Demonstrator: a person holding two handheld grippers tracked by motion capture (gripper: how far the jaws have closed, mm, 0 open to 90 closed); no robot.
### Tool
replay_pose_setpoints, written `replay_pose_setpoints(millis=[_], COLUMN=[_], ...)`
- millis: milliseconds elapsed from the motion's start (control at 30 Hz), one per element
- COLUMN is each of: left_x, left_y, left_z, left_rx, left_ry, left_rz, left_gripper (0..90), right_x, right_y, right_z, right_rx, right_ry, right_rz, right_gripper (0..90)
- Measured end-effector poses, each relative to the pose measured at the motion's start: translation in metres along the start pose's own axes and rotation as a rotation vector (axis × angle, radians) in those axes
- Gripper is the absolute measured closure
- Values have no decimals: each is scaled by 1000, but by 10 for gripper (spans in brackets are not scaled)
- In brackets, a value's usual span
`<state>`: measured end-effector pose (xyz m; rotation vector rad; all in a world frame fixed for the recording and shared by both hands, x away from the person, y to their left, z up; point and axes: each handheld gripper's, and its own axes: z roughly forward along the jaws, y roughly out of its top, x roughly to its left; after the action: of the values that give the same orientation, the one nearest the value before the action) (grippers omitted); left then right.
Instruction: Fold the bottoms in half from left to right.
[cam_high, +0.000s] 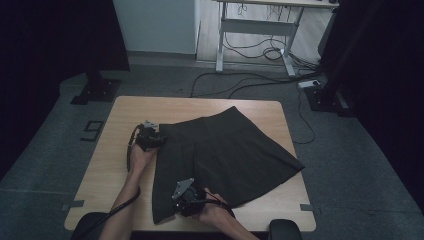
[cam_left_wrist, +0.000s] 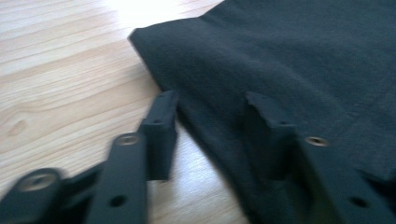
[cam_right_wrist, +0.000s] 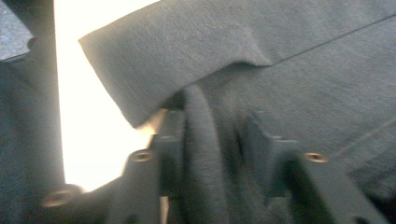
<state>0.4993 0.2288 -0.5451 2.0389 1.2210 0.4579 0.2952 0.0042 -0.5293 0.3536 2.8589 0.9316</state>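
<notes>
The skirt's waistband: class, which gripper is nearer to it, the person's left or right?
Left. The left gripper sits at the waistband end's left corner of the dark skirt; the right gripper is down at the hem edge near the table's front.

We cannot tell whether the left gripper (cam_left_wrist: 212, 121) pinches the dark skirt (cam_high: 225, 155) edge: motion blur smears its jaws. Bunched cloth hides the right gripper's (cam_right_wrist: 210, 140) pads, and glare whites out the table (cam_right_wrist: 93, 130) beside them.
</notes>
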Motion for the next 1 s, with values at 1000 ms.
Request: replay_pose_setpoints(millis=[1000], left_x=[31], left_y=[-36], left_z=[-50], left_rx=[48], left_ry=[-1], left_rz=[23], left_gripper=[857], right_x=[28], right_y=[41], right_z=[28], right_rx=[-5], right_ry=[113], right_rz=[-60], right_gripper=[796])
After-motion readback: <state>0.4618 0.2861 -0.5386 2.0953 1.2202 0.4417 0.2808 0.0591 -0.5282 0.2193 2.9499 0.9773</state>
